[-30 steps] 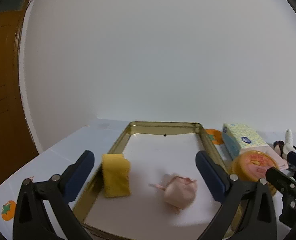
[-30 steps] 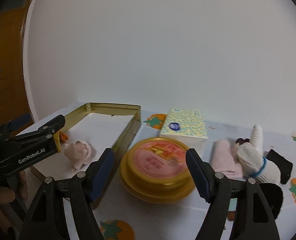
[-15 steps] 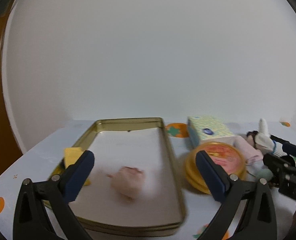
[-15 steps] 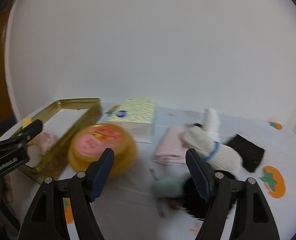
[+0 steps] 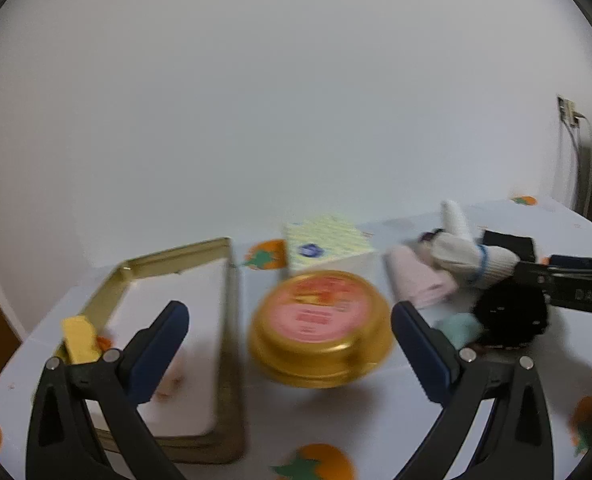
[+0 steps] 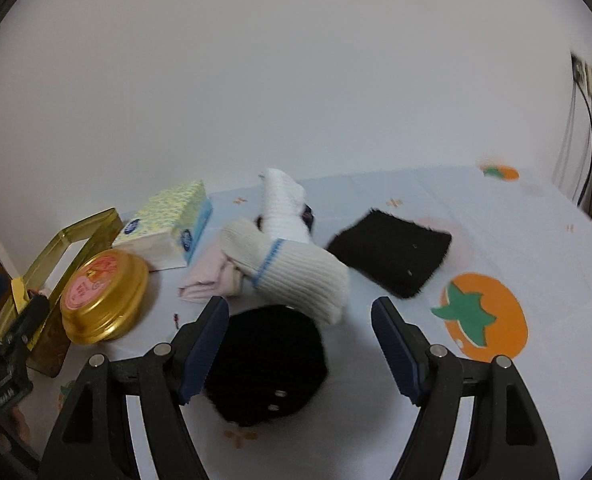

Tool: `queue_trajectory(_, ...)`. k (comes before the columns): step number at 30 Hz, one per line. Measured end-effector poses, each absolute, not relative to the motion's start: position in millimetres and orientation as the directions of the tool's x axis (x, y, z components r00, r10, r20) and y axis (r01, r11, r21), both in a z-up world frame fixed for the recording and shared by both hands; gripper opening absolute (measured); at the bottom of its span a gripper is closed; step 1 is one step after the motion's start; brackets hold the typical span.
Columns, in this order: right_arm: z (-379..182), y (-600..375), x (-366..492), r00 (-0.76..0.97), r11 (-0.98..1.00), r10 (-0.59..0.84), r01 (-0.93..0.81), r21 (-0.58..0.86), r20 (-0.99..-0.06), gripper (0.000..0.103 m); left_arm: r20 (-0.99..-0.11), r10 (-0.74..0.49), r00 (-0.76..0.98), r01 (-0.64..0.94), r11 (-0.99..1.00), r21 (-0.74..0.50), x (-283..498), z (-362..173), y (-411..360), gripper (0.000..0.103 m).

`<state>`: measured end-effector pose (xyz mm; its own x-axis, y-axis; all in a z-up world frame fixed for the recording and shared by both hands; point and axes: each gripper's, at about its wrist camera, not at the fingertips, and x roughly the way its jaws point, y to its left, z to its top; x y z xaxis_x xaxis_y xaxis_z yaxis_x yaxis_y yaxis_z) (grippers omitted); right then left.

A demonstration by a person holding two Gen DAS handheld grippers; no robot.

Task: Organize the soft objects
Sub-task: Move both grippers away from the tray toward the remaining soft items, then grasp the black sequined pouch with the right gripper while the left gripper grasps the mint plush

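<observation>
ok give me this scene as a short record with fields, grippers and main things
left gripper: open, holds nothing, above the round gold tin
right gripper: open, holds nothing, over the black furry thing
white sock: lies across the pink cloth
tray: gold rim, yellow sponge at its left side
tissue box: behind the tin
black cloth: flat on the table

Tray (image 5: 168, 258) was gold. Round tin (image 6: 104, 300) gold, pink lid. Tissue box (image 6: 168, 220) yellow-green patterned, blue logo. Glove (image 6: 296, 272) white, blue band. Folded cloth (image 6: 204, 280) pale pink. Two fuzzy cloths (image 6: 392, 248) black. Tablecloth (image 6: 484, 320) pale, orange-green persimmon prints. Sponge (image 5: 80, 338) yellow.
</observation>
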<state>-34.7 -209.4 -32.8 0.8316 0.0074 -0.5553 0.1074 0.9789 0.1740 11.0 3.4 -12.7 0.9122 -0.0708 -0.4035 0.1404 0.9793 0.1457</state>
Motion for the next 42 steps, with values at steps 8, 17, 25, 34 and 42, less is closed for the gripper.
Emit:
queue_trajectory(8, -47, -214, -25, 0.755, 0.969, 0.142, 0.025, 0.244, -0.640, 0.059, -0.456, -0.139, 0.879, 0.246, 0.952, 0.183, 12, -20, -35, 0.102)
queue_trajectory(17, -52, -192, -26, 0.705, 0.968, 0.227, -0.088, 0.235, -0.672, 0.042, -0.477, -0.135, 0.869, 0.289, 0.919, 0.267, 12, -25, -55, 0.102)
queue_trajectory(25, -25, -202, -49, 0.810, 0.963, 0.221, -0.093, 0.253, -0.543, 0.035, -0.489, -0.203, 0.848, 0.371, 0.887, 0.276, 7, -25, -75, 0.100)
queue_trajectory(34, 0, -234, -72, 0.914, 0.962, 0.087, 0.025, 0.270, -0.395, 0.035, -0.661, -0.233, 0.713, 0.457, 0.869, 0.187, 43, -42, -120, 0.069)
queue_trajectory(42, 6, -240, -75, 0.921, 0.956, 0.106, 0.011, 0.295, -0.375, 0.035, -0.767, -0.195, 0.611, 0.431, 0.895, 0.115, 70, -58, -127, 0.056)
